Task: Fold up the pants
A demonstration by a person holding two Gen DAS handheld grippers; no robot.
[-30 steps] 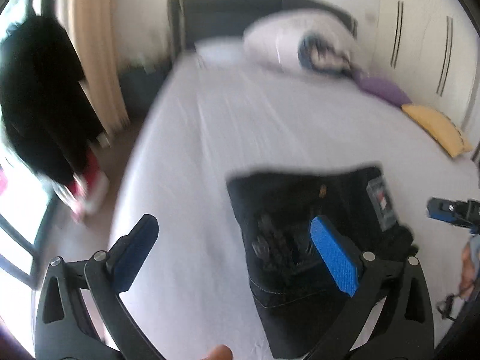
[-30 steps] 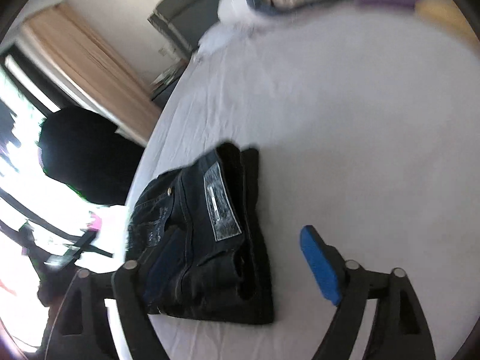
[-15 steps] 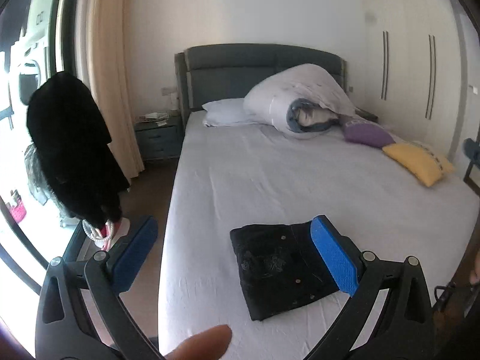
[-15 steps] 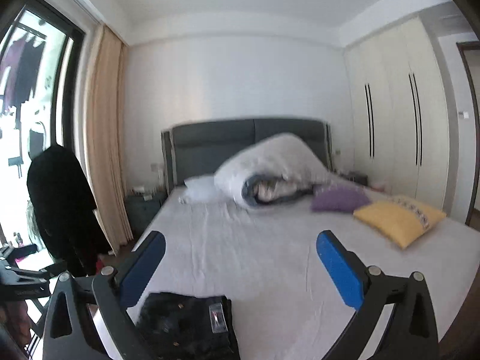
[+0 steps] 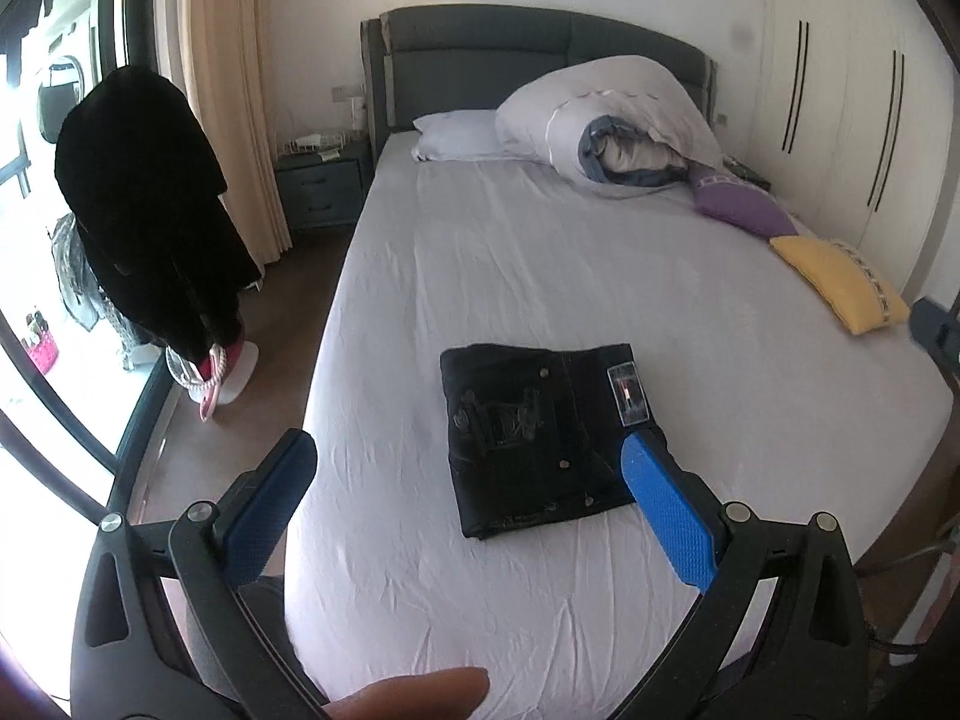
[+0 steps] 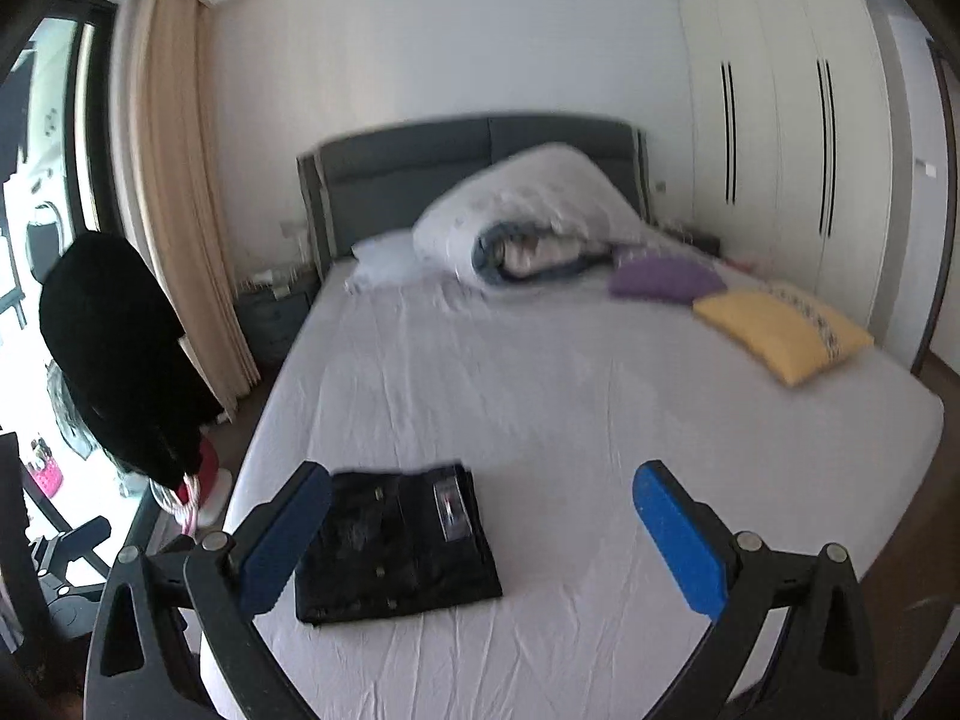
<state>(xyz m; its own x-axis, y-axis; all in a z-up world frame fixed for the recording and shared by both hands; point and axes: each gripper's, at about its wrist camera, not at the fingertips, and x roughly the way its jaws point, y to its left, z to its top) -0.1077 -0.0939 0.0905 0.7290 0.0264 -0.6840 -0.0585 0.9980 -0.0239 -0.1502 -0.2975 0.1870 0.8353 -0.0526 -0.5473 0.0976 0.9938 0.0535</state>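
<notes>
Black pants lie folded in a flat rectangle on the white bed sheet, near the foot of the bed, with a shiny tag facing up. They also show in the right wrist view. My left gripper is open and empty, held back above the foot of the bed. My right gripper is open and empty, also held back from the pants. A part of the right gripper shows at the far right of the left wrist view.
A rolled white duvet, a white pillow, a purple cushion and a yellow cushion lie at the head and right side. A black coat hangs left of the bed. White wardrobes stand on the right.
Both grippers have pulled up and back from the pants, from close over them to a wide view of the whole bed. The pants stay folded on the sheet.
</notes>
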